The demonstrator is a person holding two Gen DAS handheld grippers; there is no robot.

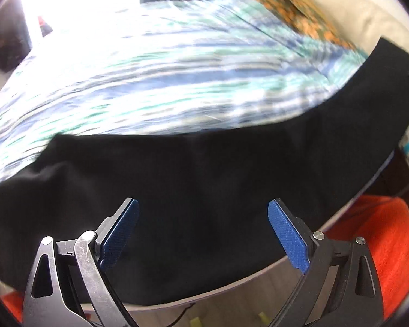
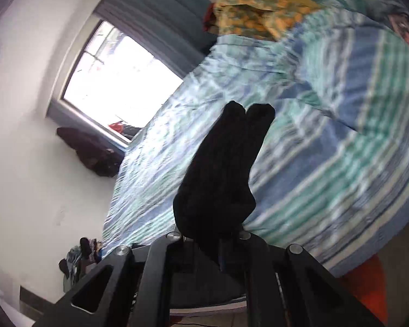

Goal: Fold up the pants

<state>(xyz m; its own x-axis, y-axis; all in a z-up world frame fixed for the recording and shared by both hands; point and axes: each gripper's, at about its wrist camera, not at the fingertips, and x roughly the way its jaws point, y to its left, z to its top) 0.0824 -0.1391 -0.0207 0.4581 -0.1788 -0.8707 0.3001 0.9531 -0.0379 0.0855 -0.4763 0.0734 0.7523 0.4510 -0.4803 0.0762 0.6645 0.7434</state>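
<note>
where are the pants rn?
Left wrist view: black pants stretch across the near edge of the striped bed, under the open left claw. Right wrist view: one bunched end is pinched in the right claw.

Before you, a blue, green and white striped bedsheet [image 1: 155, 81] covers the bed; an orange patterned cloth [image 2: 253, 13] lies beyond, beside 1 bright window [image 2: 117, 79].

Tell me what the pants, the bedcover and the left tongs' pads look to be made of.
Pants: black matte cloth, likely soft knit; they drape and bunch without shine. Bedcover: woven-looking striped fabric in blue, green and white, though blur hides the weave. Pads: blue, finely cross-hatched, probably plastic or rubber; which one is unclear.
</note>
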